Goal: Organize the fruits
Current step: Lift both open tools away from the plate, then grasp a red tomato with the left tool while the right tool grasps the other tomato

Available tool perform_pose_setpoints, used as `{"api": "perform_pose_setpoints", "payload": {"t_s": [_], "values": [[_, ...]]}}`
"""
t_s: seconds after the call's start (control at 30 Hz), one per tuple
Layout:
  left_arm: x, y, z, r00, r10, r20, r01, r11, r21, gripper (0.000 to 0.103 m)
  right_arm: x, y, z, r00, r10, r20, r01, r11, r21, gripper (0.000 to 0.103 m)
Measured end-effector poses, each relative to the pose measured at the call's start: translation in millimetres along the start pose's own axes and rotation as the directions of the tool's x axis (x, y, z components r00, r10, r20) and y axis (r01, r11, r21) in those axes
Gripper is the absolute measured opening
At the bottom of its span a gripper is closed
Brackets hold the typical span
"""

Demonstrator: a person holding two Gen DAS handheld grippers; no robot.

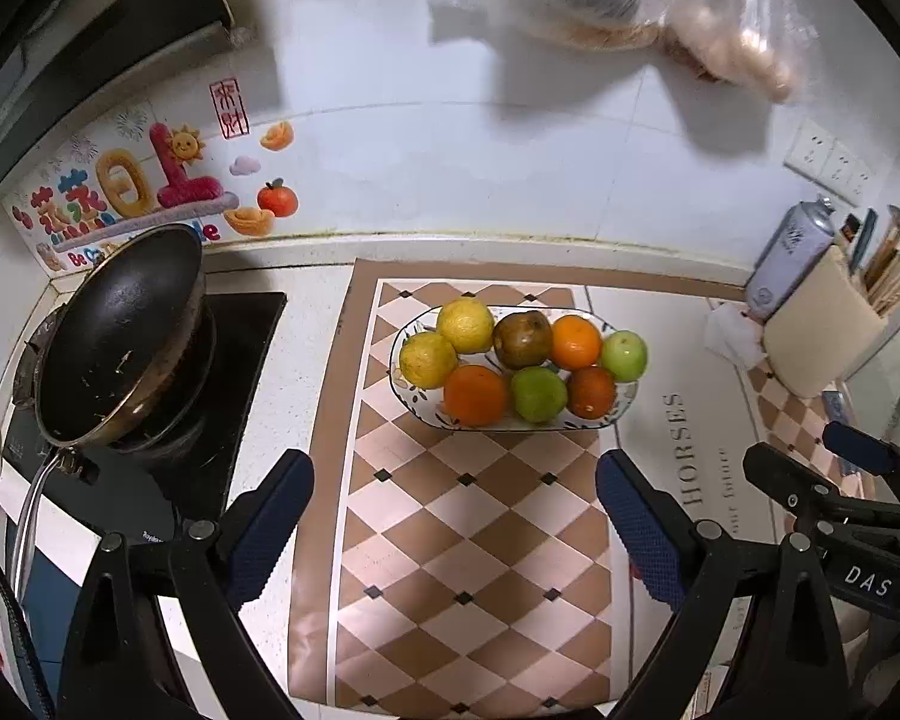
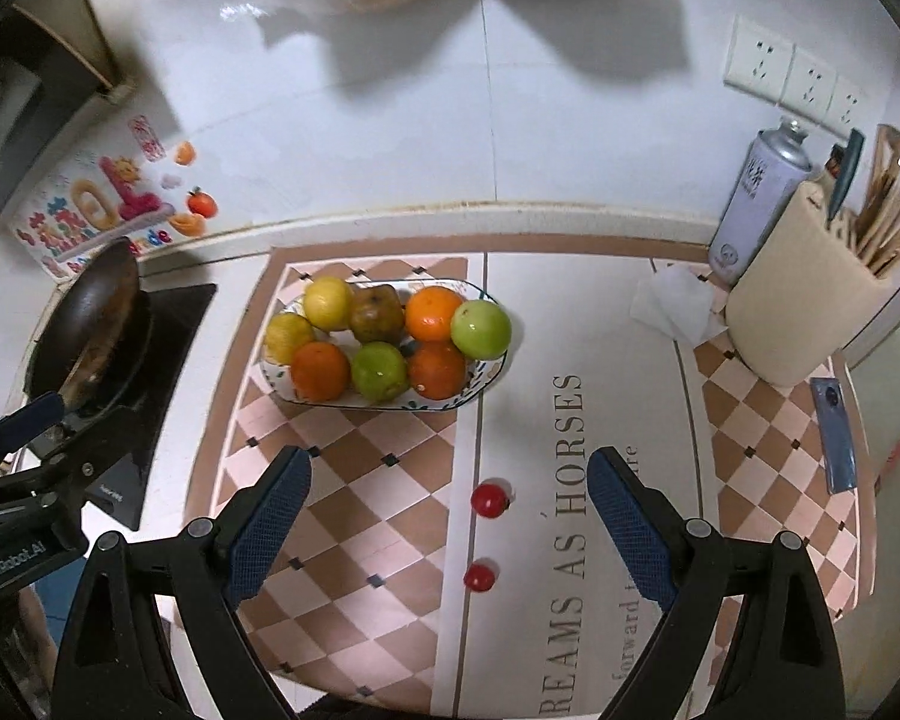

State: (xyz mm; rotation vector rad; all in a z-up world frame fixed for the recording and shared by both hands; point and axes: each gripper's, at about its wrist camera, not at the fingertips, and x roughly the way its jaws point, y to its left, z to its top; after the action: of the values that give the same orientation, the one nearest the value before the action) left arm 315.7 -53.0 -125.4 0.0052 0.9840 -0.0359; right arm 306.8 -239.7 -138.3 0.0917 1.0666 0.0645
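While both of my tools hover above the counter, the scene reads as follows, largest item first. Patterned mat (image 2: 390, 498): covers the counter centre, checkered at left, with a white lettered panel at right. Wok (image 1: 120, 336): sits on the stove at far left, well apart from the work. Oval dish (image 2: 486, 381): lies on the far part of the mat and carries eight fruits packed in two touching rows, namely two yellow ones, a brownish one, three oranges and two green ones. The green fruit (image 2: 481, 329) at the dish's right end sits high on the rim and looks, in my judgement, the likeliest to roll if nudged. Two cherry tomatoes (image 2: 489, 499) lie loose on the white panel, near me, one behind the other and apart.

My right gripper (image 2: 450, 498) is spread wide and empty, with the farther tomato between its fingers in view. My left gripper (image 1: 456, 510) is likewise wide and empty, aimed at the dish.

To do this step well, I judge I should lower the right tool straight over the farther tomato, close gently since so small and round a fruit may squirt free or bruise, then set it into a gap on the dish without touching the green fruit.
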Motion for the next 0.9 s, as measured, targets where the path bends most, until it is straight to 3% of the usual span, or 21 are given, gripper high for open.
{"api": "perform_pose_setpoints", "payload": {"t_s": [0.3,0.57,0.7,0.73,0.9], "values": [[-44.5,0.9,-15.4,0.997,-0.01,0.074,0.009,1.0,0.002,0.096,-53.9,15.2,-17.4,0.997,0.018,0.081,-0.017,1.0,-0.016,0.095],[-49.4,4.9,-23.3,0.997,-0.017,0.073,0.018,1.0,-0.019,0.096,-57.9,17.1,-26.8,0.995,0.057,0.079,-0.057,0.998,-0.001,0.095],[-35.0,4.5,-22.6,0.999,-0.009,0.042,0.01,1.0,-0.028,0.097,-42.5,8.4,-27.4,0.994,0.096,0.047,-0.098,0.994,0.04,0.095],[-27.9,3.5,-22.4,1.0,0.004,0.031,-0.004,1.0,-0.023,0.103,-31.9,1.6,-28.8,0.994,0.108,0.026,-0.11,0.992,0.063,0.095],[23.6,-5.3,-29.2,0.99,0.128,-0.057,-0.126,0.991,0.041,0.103,42.8,-29.2,-49.0,0.988,0.104,-0.114,-0.088,0.986,0.141,0.095]]}}
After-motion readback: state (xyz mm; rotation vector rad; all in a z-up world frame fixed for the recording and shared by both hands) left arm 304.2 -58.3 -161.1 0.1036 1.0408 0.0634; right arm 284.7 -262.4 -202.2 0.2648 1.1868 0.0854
